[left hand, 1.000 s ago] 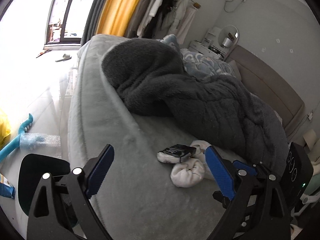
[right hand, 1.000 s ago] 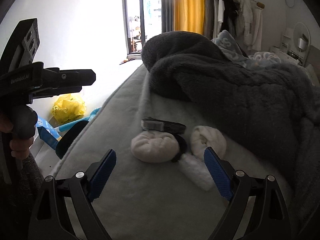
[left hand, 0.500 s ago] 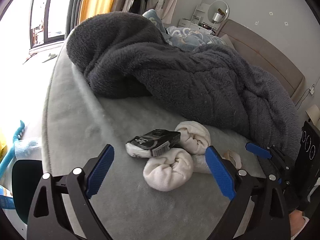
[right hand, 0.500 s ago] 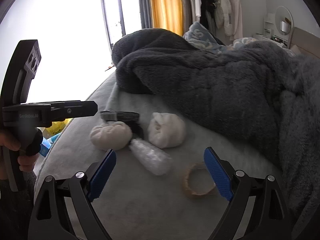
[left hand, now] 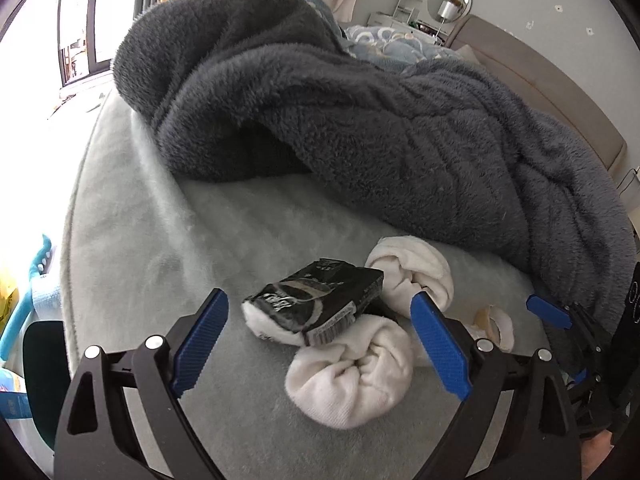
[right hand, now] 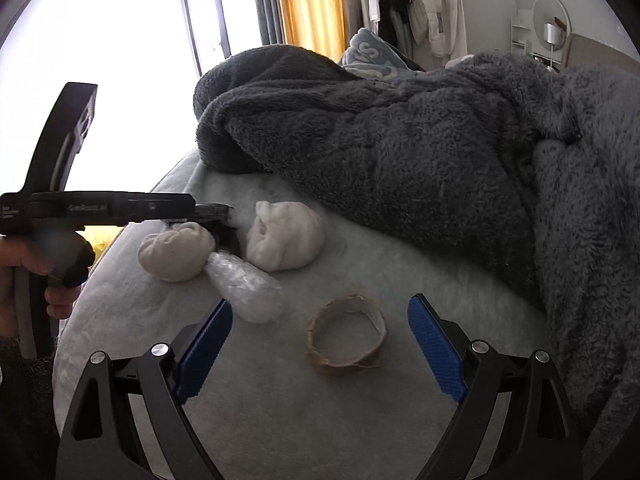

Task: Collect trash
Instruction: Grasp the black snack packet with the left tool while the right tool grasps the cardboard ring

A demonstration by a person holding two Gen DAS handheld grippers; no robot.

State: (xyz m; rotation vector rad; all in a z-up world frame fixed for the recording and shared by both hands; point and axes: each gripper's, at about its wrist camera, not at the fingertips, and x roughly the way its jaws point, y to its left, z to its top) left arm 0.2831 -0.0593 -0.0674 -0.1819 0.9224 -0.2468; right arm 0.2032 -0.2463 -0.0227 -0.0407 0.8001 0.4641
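On the pale grey bed cover (left hand: 132,240) a black wrapper packet (left hand: 316,304) leans on two rolled white socks (left hand: 352,376) (left hand: 412,276). My left gripper (left hand: 318,300) hovers open just short of the packet, its blue pads wide on either side and touching nothing. In the right wrist view a brown cardboard tape ring (right hand: 346,336) lies flat on the cover, framed by my open right gripper (right hand: 320,308), which is apart from it. A wad of clear bubble wrap (right hand: 246,284) lies to the ring's left, by the socks (right hand: 176,252) (right hand: 286,240).
A thick dark grey fleece blanket (left hand: 360,128) is heaped just behind the items. The bed's rounded edge (left hand: 76,208) drops to the floor on the left, beside a dark round bin or seat (left hand: 40,360) and a teal object (left hand: 36,272). A hand (right hand: 24,268) holds the left tool.
Both grippers have come closer and lower over the bed. The packet and socks now sit between the left pads. The right view has swung rightward, bringing the tape ring between its pads.
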